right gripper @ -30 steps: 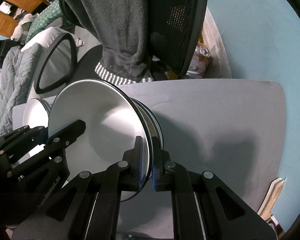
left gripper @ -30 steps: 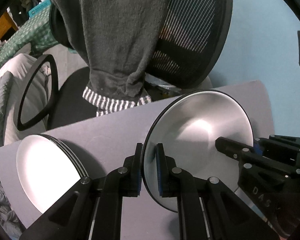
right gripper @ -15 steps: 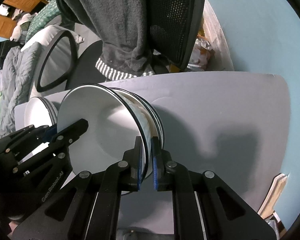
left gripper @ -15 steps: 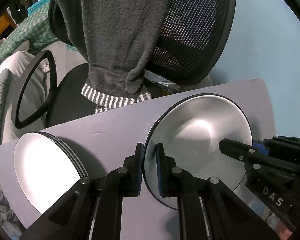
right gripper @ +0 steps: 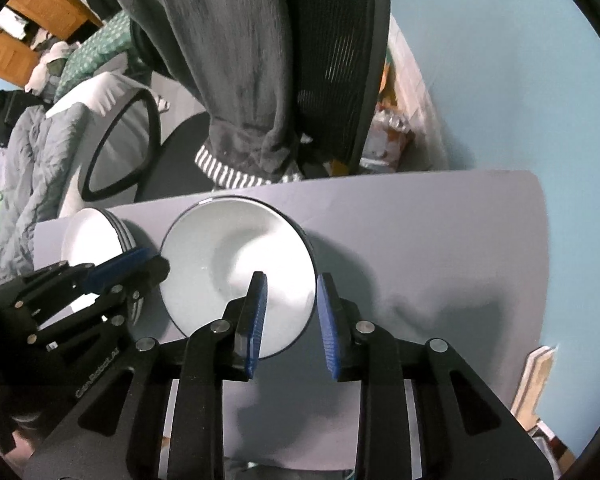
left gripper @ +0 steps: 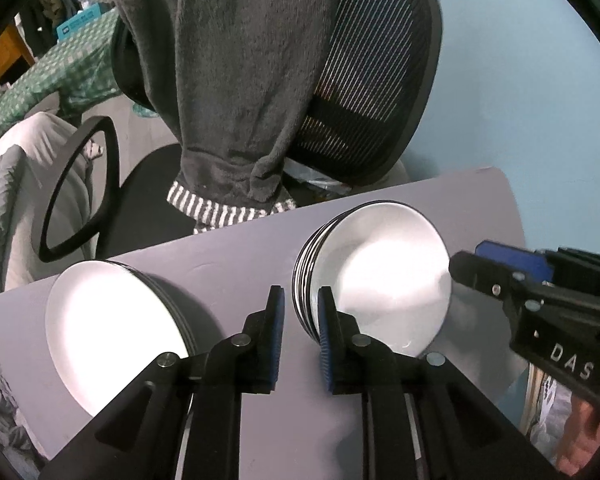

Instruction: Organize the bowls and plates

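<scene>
A stack of white, dark-rimmed bowls [left gripper: 376,276] [right gripper: 228,264] sits on the purple-grey table [left gripper: 236,260]. A stack of white plates [left gripper: 104,320] [right gripper: 88,236] stands to its left. My left gripper [left gripper: 300,300] hovers over the bowl stack's left rim. Its jaws are opening, and the rim shows below the gap, not pressed by the pads. My right gripper [right gripper: 291,286] hangs over the stack's right rim, jaws also opening and gripping nothing. Each gripper appears in the other's view: the right gripper [left gripper: 500,276] and the left gripper [right gripper: 128,264].
Behind the table stands a black mesh office chair [left gripper: 380,80] with a grey garment [left gripper: 228,80] draped over it. A light blue wall [right gripper: 520,80] lies to the right. Bare tabletop [right gripper: 420,248] stretches right of the bowls. Bedding and clutter lie at far left.
Both grippers held the top bowl by its rims, tilted. They have let go and lifted with jaws spreading, and the bowl now lies nested on the stack.
</scene>
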The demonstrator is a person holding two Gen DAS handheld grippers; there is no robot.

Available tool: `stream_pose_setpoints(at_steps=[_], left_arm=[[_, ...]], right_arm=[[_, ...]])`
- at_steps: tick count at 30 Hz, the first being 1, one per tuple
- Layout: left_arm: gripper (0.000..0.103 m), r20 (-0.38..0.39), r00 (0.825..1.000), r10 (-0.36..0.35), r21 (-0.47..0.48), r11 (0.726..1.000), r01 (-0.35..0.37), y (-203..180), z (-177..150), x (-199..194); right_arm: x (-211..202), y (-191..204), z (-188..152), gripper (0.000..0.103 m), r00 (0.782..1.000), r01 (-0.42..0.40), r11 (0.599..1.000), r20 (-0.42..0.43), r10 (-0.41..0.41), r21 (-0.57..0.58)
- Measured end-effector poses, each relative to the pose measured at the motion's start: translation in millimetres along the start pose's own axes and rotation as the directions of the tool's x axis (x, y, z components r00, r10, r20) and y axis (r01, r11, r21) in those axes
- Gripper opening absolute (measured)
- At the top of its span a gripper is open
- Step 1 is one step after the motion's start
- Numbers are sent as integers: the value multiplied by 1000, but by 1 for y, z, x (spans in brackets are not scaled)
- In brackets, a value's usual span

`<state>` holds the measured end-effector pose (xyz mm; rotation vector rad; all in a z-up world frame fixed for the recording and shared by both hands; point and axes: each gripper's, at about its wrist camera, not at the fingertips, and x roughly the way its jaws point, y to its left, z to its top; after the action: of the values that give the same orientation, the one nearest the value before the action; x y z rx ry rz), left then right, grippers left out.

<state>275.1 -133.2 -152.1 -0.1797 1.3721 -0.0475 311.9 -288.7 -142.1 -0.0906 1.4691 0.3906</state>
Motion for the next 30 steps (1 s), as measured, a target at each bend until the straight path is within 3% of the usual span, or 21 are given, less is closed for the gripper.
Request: stream_pose_setpoints(at_steps=[2,4,9,15,30], left_arm=[[30,35,999,-6,3,1000,6,1,-4,-12],[31,66,998,-11,11,1000,10,3,-7,-24],[32,100,995,-15,26,1000,13,4,-15,-48],[44,151,988,-24,39,999,18,7,-26,-74],[46,150,987,-60,39,998,55,16,-56,-102]], right_arm=[[-10,4,-2,37,999,20,1000,34,-20,-8],[-17,8,-3,43,998,30,999,62,-29,-13],[-35,15,-10,43,994,25,1000,108,-24,-11],[-50,21,-21,46,990,28,1000,140,-26,-11],[-74,29,-44,60,977,32,999,210,-32,4]])
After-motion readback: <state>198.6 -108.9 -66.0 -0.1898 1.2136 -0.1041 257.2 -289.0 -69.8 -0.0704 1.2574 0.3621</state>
